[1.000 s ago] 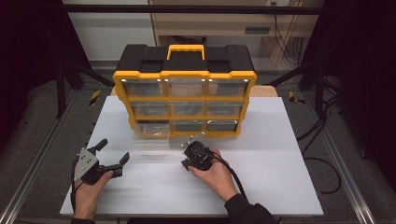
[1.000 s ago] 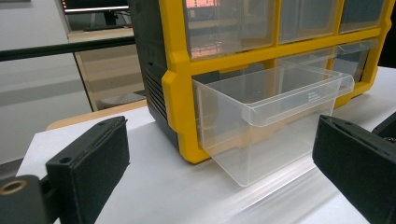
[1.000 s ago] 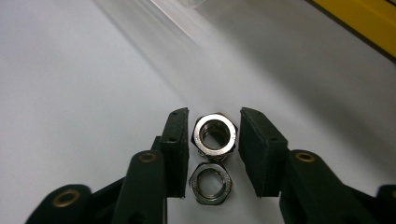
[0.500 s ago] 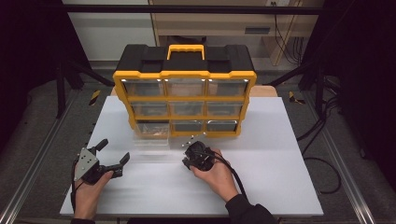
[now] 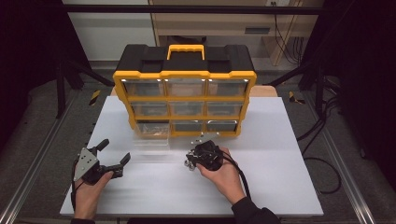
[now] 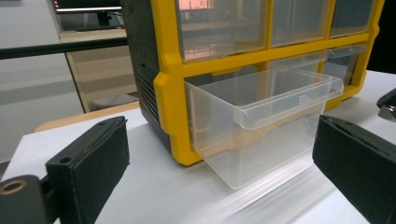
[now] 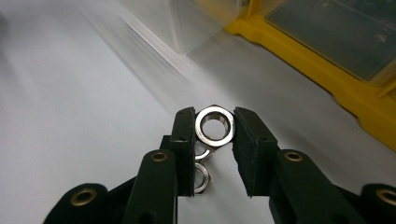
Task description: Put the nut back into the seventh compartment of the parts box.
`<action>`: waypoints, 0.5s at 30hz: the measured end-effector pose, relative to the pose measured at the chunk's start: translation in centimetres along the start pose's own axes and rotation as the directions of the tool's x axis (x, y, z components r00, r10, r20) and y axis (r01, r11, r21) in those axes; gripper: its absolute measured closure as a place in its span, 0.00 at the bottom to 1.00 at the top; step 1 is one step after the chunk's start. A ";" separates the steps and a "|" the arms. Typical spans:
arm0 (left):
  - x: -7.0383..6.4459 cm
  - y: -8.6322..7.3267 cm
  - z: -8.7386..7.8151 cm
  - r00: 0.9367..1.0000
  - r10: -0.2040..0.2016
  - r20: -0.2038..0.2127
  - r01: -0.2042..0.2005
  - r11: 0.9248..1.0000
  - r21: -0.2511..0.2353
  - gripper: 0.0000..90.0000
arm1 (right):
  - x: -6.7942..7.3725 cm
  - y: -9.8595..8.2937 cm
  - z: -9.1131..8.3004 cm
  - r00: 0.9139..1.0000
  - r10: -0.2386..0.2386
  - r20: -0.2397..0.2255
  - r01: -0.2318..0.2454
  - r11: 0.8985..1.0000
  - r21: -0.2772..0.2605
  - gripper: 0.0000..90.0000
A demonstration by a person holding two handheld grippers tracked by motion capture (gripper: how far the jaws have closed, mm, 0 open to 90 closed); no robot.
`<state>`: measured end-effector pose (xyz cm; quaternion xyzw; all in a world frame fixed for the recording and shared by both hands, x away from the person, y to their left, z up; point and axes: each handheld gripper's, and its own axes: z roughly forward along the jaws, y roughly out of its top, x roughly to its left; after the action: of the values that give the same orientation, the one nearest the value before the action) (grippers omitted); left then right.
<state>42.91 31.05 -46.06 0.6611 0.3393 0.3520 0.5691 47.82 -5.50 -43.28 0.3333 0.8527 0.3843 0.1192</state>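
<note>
My right gripper (image 7: 214, 151) has black jaws with brass-coloured rivets, and between them sits a shiny silver nut (image 7: 214, 126). My left gripper (image 5: 103, 161) is black too, with a grey plate on top. The organiser (image 5: 185, 88) has a yellow frame, black top and yellow handle. Its pulled-out drawer (image 6: 261, 123) is clear plastic. The table (image 5: 280, 186) is plain white.

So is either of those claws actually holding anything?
Yes: the right gripper pinches a steel hex nut by two opposite sides. The left gripper is open, holding nothing.

Overhead view; tool views near organizer (image 5: 184, 91)
</note>
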 end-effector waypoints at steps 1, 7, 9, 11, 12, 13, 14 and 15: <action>0.0 0.0 0.0 1.000 0.000 0.001 0.000 1.000 0.000 0.04 | -0.1 0.0 -0.1 1.000 -0.009 0.002 0.009 1.000 -0.006 0.78; -0.1 0.0 0.0 1.000 0.006 0.008 -0.006 1.000 0.003 0.04 | -0.2 0.1 -0.4 1.000 -0.003 -0.002 0.003 0.999 -0.035 0.78; -0.1 0.0 0.0 1.000 0.007 0.009 -0.007 1.000 0.003 0.04 | -0.2 0.2 -0.5 1.000 0.006 -0.003 -0.006 0.999 -0.038 0.78; -0.1 0.0 0.0 1.000 0.008 0.009 -0.008 1.000 0.003 0.04 | -0.2 0.3 -0.6 1.000 0.010 -0.004 -0.010 0.999 -0.045 0.78; -0.1 0.0 0.0 1.000 0.009 0.009 -0.009 1.000 0.004 0.04 | -0.1 0.3 -0.6 1.000 0.009 -0.008 -0.010 0.998 -0.054 0.78; -0.1 0.0 0.0 1.000 0.010 0.009 -0.010 1.000 0.005 0.04 | -0.1 0.3 -0.6 1.000 0.004 -0.007 -0.005 0.998 -0.057 0.78; -0.1 0.0 0.0 1.000 0.011 0.010 -0.011 1.000 0.005 0.04 | -0.1 0.4 -0.7 1.000 0.009 -0.006 -0.009 0.998 -0.061 0.78; -0.1 0.0 0.0 1.000 0.011 0.009 -0.011 1.000 0.005 0.04 | -0.1 0.4 -0.7 1.000 0.005 -0.007 -0.005 0.998 -0.062 0.78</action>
<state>42.88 30.92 -46.08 0.6661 0.3339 0.3511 0.5671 47.75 -5.77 -42.50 0.3302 0.8399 0.4120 0.1258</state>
